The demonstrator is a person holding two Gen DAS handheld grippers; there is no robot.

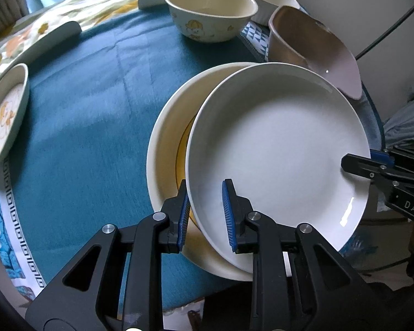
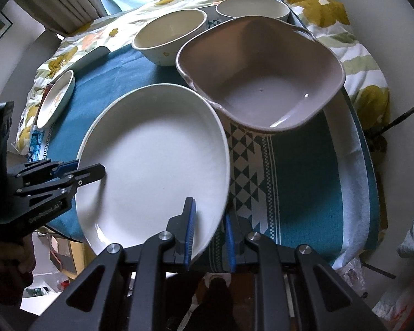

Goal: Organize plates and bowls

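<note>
A white plate (image 1: 278, 143) (image 2: 157, 160) hangs tilted just over a cream plate with a yellow ring (image 1: 168, 143) on the teal cloth. My left gripper (image 1: 205, 215) is shut on the white plate's near left rim. My right gripper (image 2: 209, 233) is shut on its opposite rim; in the left wrist view that right gripper (image 1: 367, 162) shows at the plate's right edge. The cream plate is hidden under the white one in the right wrist view.
A mauve square tub (image 2: 262, 82) (image 1: 312, 47) stands just behind the plates. Behind it are a cream bowl with a cartoon print (image 1: 209, 11) (image 2: 171, 35) and a white bowl (image 1: 267, 0) (image 2: 252, 7). A small printed dish (image 1: 5, 115) (image 2: 56, 98) lies at the left. A floral quilt (image 2: 353, 47) surrounds the table.
</note>
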